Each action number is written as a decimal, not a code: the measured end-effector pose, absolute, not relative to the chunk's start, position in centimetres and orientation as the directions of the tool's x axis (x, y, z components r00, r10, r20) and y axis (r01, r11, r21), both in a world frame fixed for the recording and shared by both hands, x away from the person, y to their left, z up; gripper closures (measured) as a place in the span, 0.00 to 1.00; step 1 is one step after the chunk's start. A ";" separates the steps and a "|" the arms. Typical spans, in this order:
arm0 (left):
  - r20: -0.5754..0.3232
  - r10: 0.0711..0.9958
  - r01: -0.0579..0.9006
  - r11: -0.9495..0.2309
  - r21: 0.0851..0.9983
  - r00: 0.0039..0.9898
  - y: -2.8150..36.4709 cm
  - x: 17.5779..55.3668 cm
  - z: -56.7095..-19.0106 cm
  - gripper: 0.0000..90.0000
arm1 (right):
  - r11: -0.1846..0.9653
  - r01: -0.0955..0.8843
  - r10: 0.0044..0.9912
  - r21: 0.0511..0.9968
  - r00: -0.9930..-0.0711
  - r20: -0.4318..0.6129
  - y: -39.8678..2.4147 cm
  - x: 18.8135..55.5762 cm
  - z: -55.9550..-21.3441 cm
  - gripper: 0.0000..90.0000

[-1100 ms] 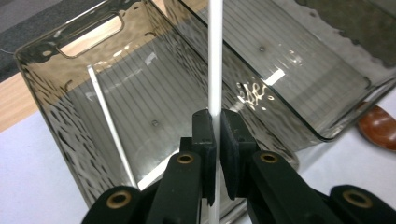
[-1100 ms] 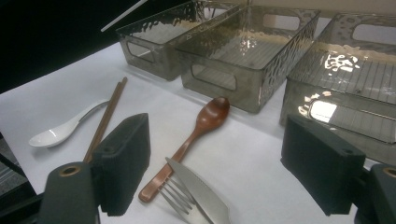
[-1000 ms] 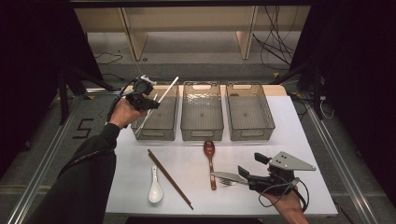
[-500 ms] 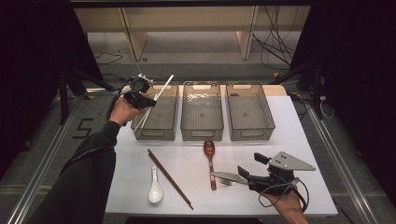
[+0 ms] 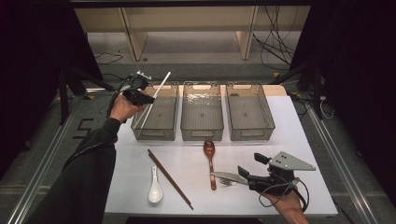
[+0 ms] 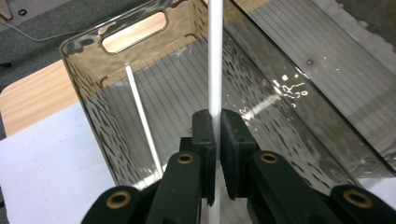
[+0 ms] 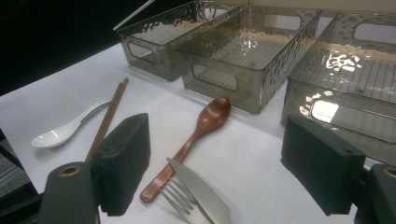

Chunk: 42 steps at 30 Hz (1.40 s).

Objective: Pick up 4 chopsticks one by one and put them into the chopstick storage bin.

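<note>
Jaws of the left gripper (image 5: pixel 148 98) are clamped on a white chopstick (image 5: pixel 158 94), held slanting over the left bin (image 5: pixel 157 133) at the table's (image 5: pixel 299 140) far-left corner. Inside lies a second white stick (image 6: pixel 142 121). Right gripper (image 5: pixel 245 176) rests wide open near the front edge, knife (image 5: pixel 226 176) and fork (image 7: pixel 180 198) between its jaws, unclamped.

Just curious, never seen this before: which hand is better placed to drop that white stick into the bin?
The left. Its gripper is already shut on the white stick right above the left bin. The right gripper sits open near the knife.
</note>
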<state>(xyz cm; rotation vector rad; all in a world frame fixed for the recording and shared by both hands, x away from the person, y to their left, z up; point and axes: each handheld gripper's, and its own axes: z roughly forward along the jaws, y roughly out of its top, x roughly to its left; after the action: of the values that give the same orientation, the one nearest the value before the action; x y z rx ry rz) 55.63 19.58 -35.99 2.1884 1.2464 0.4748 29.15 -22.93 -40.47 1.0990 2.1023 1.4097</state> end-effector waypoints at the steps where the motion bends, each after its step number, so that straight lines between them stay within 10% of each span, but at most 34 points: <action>1: 0.021 0.867 0.663 -0.397 0.634 0.499 19.6 55.7 -36.0 0.93 | 0.191 0.396 0.775 0.898 -0.622 0.109 -22.9 29.1 -40.5 0.27; 42: 0.005 0.899 0.676 -0.332 0.658 0.437 19.7 56.4 -38.4 0.92 | 0.194 0.395 0.773 0.898 -0.625 0.108 -22.9 29.1 -40.5 0.28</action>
<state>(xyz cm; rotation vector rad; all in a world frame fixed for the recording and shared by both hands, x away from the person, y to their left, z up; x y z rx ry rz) 56.38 19.68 -38.45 2.1111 1.3185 0.5016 29.14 -22.87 -40.50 1.0962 2.1071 1.4097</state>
